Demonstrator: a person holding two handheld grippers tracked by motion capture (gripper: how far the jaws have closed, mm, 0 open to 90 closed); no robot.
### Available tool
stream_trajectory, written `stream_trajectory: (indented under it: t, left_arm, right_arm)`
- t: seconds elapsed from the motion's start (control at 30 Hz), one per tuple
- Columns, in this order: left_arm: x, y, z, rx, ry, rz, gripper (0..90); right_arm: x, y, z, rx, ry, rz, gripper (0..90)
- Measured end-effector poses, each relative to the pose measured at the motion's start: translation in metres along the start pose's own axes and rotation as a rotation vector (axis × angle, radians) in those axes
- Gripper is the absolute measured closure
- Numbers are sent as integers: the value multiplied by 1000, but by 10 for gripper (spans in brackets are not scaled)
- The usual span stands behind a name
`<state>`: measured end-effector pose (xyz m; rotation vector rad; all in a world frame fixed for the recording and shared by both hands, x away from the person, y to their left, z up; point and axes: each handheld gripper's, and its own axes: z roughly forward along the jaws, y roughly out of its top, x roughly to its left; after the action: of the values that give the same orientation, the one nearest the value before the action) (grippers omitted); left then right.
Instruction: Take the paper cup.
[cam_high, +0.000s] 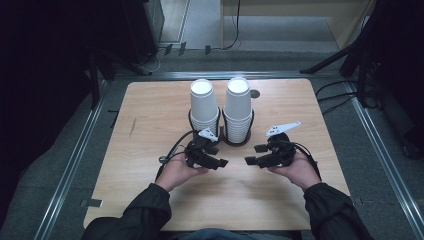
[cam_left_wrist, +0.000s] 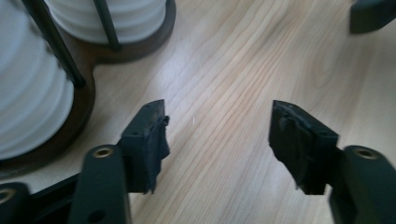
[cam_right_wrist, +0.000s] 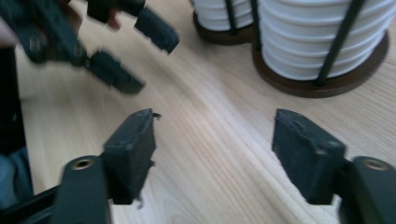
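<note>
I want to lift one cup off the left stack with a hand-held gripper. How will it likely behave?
The left stack of white paper cups looks thin-walled, so one cup is probably light and may dent if squeezed. The cups nest tightly, so several may lift together. The wire holder around them should limit tipping.

Tabletop (cam_high: 150, 115) evenly lit, surroundings dark – gripper views soft, far claw (cam_right_wrist: 116, 51) motion-blurred, white cups (cam_high: 202, 95) glaring
</note>
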<state>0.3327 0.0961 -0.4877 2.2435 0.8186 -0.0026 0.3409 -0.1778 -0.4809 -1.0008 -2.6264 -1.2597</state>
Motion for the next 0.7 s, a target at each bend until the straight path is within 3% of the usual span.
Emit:
stream_trajectory:
  t: [0.07,0.17,0.23,0.37,0.53,0.7]
  left_arm:
    - [-2,1,-4,-7,30,22,433]
    - [0,1,-5,-13,36,21,418]
    - [2,1,-6,-27,42,23,407]
    - [3,2,-10,-77,40,42,393]
    - [6,4,-9,-88,25,22,403]
    - [7,4,-9,-77,16,35,425]
  right_arm:
    - [0,-1,0,12,-14,-38,372]
    - [0,-3,-1,28,-17,-76,435]
    - [0,-2,-1,32,-6,-59,440]
    - [4,-2,2,29,-10,-119,435]
    - [2,0,2,9,14,-126,410]
    - [5,1,-1,-15,-5,-123,409]
